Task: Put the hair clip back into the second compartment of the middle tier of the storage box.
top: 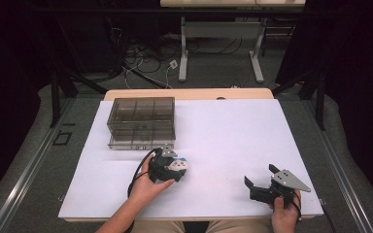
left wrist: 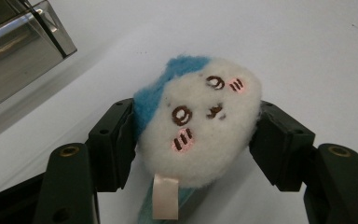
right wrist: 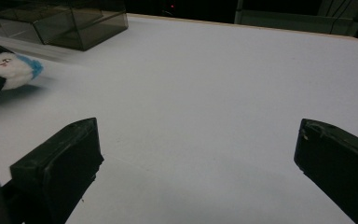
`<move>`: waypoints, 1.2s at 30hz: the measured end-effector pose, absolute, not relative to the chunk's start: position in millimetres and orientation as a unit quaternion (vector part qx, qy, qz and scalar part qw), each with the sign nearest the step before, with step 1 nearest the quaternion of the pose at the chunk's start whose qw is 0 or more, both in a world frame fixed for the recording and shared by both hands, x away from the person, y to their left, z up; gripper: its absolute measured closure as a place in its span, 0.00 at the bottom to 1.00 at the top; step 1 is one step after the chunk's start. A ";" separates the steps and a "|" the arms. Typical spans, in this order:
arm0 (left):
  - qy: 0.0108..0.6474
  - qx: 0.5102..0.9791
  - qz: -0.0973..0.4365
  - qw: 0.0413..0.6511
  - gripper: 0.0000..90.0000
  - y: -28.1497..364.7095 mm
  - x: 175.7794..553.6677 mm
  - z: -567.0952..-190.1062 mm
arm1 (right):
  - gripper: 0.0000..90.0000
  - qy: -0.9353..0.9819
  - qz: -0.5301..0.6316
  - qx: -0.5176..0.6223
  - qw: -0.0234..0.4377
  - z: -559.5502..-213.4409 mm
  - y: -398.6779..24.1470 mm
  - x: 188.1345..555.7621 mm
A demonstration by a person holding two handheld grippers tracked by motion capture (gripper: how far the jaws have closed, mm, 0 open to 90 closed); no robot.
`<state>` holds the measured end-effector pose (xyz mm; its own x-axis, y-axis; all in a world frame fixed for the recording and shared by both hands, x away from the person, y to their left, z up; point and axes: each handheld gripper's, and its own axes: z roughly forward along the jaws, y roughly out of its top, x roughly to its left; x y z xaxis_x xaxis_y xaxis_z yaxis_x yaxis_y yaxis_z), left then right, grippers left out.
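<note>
A small white plush toy [left wrist: 200, 126] with a blue top, an embroidered face and a pale ribbon tag sits between the two black jaws of my left gripper [left wrist: 193, 135], which is shut on it. From above, that gripper [top: 171, 167] holds the plush toy [top: 179, 165] just over the white table [top: 233, 141], in front of a smoky transparent compartment box [top: 142, 121]. My right gripper [top: 261, 177] stands near the front right edge, jaws wide apart with nothing between them. In the right gripper view the plush toy [right wrist: 11, 70] lies far to the left, and the box [right wrist: 70, 25] beyond it.
The compartment box has a drawer-like lower section [top: 141, 138] facing the person, and its corner [left wrist: 23, 46] is close to the left gripper. Beyond the table's far wooden edge [top: 189, 93] are desk legs and cables on the floor.
</note>
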<state>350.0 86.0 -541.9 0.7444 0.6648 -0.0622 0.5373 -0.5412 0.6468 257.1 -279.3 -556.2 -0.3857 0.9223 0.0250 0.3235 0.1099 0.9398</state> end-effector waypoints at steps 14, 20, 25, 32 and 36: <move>0.353 0.868 0.093 0.337 0.40 92.5 353.4 -535.1 | 0.00 0.675 0.484 0.463 0.310 -556.8 -281.3 257.6; 0.351 0.869 0.095 0.337 0.39 96.1 354.3 -529.7 | 0.00 0.675 0.483 0.465 0.308 -556.4 -281.4 256.9; 0.356 0.864 0.098 0.343 0.40 98.6 355.0 -526.2 | 0.00 0.675 0.483 0.464 0.309 -556.4 -281.4 257.1; 0.363 0.858 0.102 0.348 0.40 103.2 356.9 -520.6 | 0.00 0.675 0.483 0.464 0.309 -556.5 -281.1 257.4; 0.361 0.860 0.106 0.345 0.40 106.8 358.6 -515.9 | 0.00 0.675 0.483 0.465 0.308 -556.5 -281.4 257.2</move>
